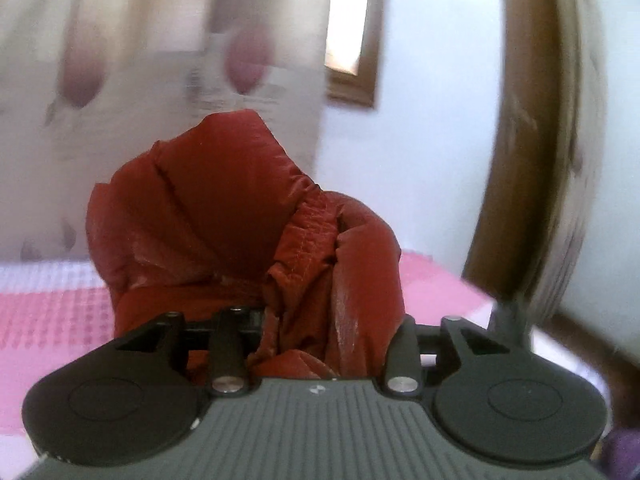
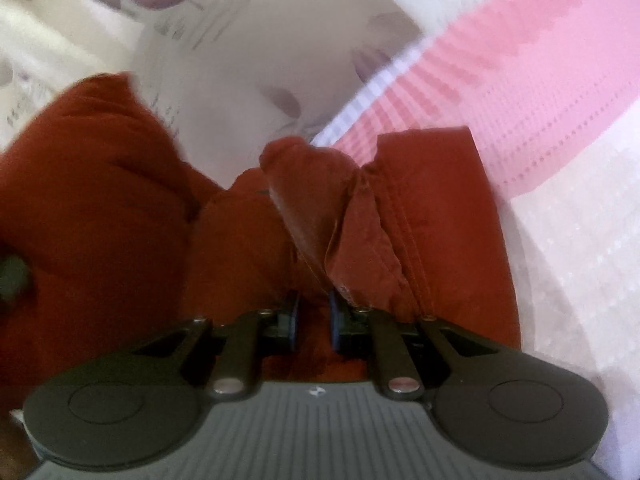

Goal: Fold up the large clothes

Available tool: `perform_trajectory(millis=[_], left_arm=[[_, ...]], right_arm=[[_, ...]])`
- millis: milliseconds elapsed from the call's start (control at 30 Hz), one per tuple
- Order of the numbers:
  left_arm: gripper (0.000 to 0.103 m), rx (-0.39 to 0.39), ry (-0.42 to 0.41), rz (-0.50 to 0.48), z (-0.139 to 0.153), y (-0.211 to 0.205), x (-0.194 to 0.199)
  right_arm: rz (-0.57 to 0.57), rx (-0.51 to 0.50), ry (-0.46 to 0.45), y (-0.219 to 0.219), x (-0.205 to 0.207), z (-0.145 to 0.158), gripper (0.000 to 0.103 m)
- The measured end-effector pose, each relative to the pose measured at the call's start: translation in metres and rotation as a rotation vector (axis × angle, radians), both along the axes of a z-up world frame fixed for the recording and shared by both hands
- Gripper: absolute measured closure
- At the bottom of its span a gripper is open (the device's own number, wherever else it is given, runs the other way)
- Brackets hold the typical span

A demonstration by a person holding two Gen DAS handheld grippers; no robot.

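A rust-red padded garment (image 1: 208, 208) fills the middle of the left wrist view, bunched up and standing above the pink bedspread (image 1: 48, 312). My left gripper (image 1: 320, 320) has a thick wad of this cloth between its jaws, and the cloth hides the fingertips. In the right wrist view the same red garment (image 2: 100, 200) spreads across the left and centre. There, my right gripper (image 2: 314, 316) is shut on a stitched fold of it, blue pads (image 2: 294, 316) close together on the cloth. The picture is blurred around both.
A pale curtain with purple flowers (image 1: 120, 60) hangs behind, beside a brown window frame (image 1: 352, 40). A curved wooden frame (image 1: 532, 160) stands at the right. A flower-printed white cloth (image 2: 248, 60) lies beyond the pink and white bedspread (image 2: 520, 92).
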State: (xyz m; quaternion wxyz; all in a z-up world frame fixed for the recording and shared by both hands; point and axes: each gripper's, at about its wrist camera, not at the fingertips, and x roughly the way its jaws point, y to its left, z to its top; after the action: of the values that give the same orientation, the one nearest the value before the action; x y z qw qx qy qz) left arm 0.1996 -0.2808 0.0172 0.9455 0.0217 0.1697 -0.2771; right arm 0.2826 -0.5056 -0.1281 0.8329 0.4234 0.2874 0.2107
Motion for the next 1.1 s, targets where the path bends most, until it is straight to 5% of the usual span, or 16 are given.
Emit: perform_trajectory(millis=[167,300,367,433,467,733,767,800,833,933,1100], left_arm=[[0.057,0.069,-0.040,-0.032,-0.028,-0.039,0.010],[0.045,0.110,-0.095,-0.050,-0.048,-0.055,0.012],[0.033,0.125,-0.128,-0.069,-0.056,-0.062,0.008],[0.029,0.162,-0.158,-0.080,-0.066,-0.072,0.003],[0.027,0.180,-0.175,-0.076,-0.069,-0.077,0.002],[0.010,0.327,-0.255,-0.112,-0.092,-0.110,-0.008],[0.010,0.340,-0.265,-0.112,-0.093,-0.109,-0.010],[0.009,0.334,-0.268,-0.119,-0.092,-0.105,-0.013],[0.009,0.301,-0.264,-0.146,-0.089,-0.096,-0.018],[0.008,0.180,-0.267,-0.189,-0.076,-0.068,-0.042],[0.019,0.041,-0.364,-0.125,-0.066,-0.044,-0.067]], right_arm=[[-0.043,0.140,-0.034,-0.041,-0.017,0.000,0.087],[-0.086,0.131,-0.079,-0.074,-0.034,0.014,0.082],[-0.103,0.114,-0.108,-0.089,-0.039,0.030,0.065],[-0.087,0.098,-0.115,-0.098,-0.037,0.050,0.019],[-0.041,0.092,-0.119,-0.098,-0.033,0.061,0.015],[0.127,-0.299,-0.107,-0.041,0.015,0.132,0.017],[0.139,-0.361,-0.121,-0.032,0.019,0.134,0.021],[0.148,-0.407,-0.126,-0.027,0.021,0.133,0.047],[0.149,-0.440,-0.118,-0.027,0.026,0.129,0.055],[0.136,-0.421,-0.120,-0.041,0.027,0.114,0.062],[0.087,-0.125,-0.151,-0.075,0.007,0.080,0.063]])
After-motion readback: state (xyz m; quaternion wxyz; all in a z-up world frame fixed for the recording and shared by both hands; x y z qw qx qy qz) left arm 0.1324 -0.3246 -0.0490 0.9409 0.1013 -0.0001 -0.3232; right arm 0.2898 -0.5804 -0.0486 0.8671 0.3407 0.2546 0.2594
